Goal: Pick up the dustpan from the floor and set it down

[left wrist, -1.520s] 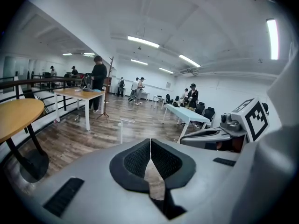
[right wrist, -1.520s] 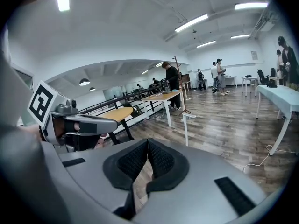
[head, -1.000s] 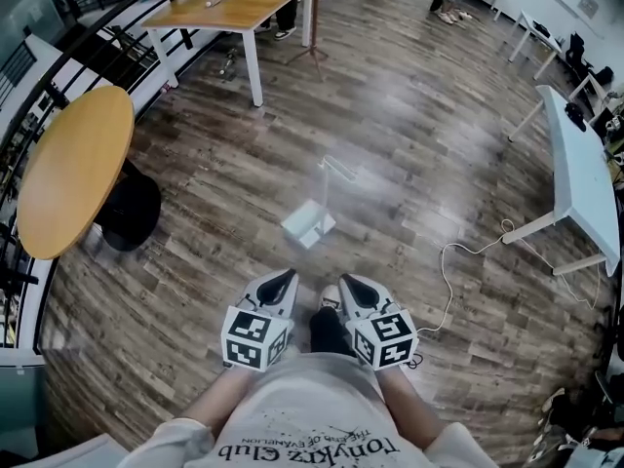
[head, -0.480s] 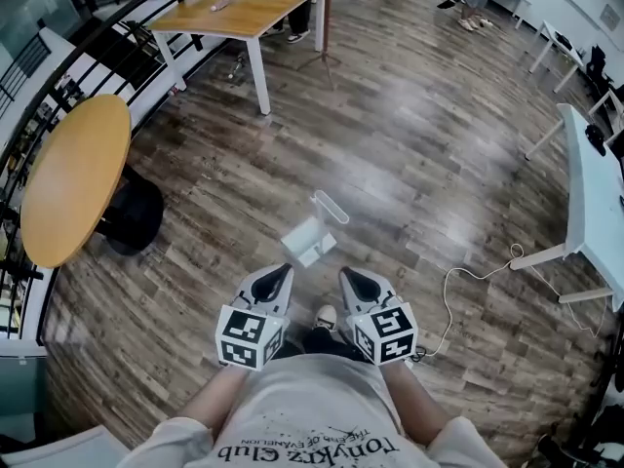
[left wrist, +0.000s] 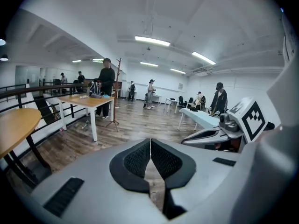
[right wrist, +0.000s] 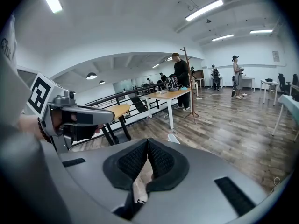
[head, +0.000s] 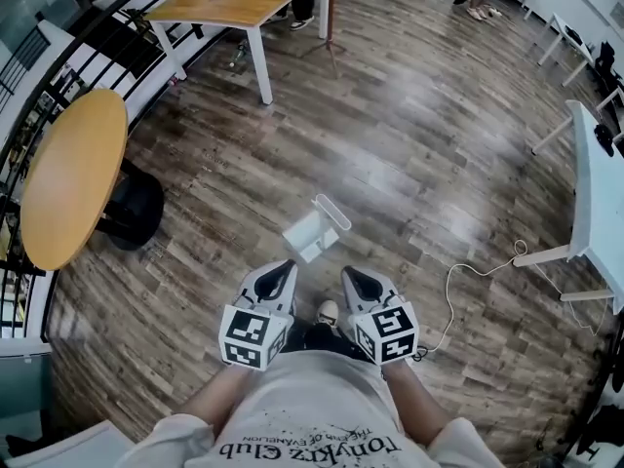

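The white dustpan [head: 312, 230] lies on the wooden floor in the head view, its upright handle [head: 331, 212] on its far right side. My left gripper [head: 286, 265] and right gripper [head: 347, 272] hover side by side just short of it, one to each side, both apart from it. In the left gripper view the left gripper [left wrist: 150, 142] has its pads pressed together with nothing between them. The right gripper [right wrist: 147, 142] is shut and empty too, and the dustpan [right wrist: 174, 138] peeks just over its jaws.
A round yellow table [head: 73, 174] and a black railing [head: 58, 61] stand at the left. A rectangular wooden table [head: 244, 3] is at the back, a white table [head: 595, 178] at the right. A white cable [head: 456, 291] loops on the floor. The person's shoe [head: 329, 312] is below the grippers.
The person and both grippers have moved forward across the floor, so the dustpan now lies closer to the gripper tips. Both grippers stay shut.
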Tool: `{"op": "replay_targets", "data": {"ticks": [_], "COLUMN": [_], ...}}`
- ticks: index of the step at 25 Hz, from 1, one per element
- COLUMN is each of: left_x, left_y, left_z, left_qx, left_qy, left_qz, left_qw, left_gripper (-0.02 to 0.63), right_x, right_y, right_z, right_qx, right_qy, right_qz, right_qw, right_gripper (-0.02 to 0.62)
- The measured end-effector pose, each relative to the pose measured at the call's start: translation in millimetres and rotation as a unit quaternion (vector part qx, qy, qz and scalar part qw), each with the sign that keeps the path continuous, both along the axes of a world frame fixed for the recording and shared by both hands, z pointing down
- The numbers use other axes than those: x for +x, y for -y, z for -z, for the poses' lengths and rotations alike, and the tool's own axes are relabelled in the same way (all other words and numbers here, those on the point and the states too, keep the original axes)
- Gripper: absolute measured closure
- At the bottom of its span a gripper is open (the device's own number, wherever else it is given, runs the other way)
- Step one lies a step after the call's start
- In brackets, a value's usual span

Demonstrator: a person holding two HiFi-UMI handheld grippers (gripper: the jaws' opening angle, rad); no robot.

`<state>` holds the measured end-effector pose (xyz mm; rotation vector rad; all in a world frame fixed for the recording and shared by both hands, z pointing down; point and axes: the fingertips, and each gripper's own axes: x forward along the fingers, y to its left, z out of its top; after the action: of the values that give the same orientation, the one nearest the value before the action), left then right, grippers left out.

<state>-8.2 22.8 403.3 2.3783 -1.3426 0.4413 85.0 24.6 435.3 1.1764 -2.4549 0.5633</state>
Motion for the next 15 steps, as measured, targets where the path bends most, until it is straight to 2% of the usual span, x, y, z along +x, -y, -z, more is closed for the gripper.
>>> {"op": "replay_targets", "data": {"ticks": [6, 15], "left_x": [-11, -19], "left_y": [23, 54], "left_z": [4, -7], "left_qx": [-0.009, -0.017], "left_qy": [-0.054, -0.032], "left_qz": [-0.023, -0.037], "left_qw": [0.9982, 0.9987], "left_gripper": [0.58, 0.58], "right_x": [-7, -6], "right_y": [18, 52], "right_z": [0, -5], "right_qx": [-0.004, 0.005], "right_qy": [-0.011, -0.034], "right_qz": [-0.032, -0.045], "right_qw": [0.999, 0.998], "right_gripper": [0.569, 0.569]}}
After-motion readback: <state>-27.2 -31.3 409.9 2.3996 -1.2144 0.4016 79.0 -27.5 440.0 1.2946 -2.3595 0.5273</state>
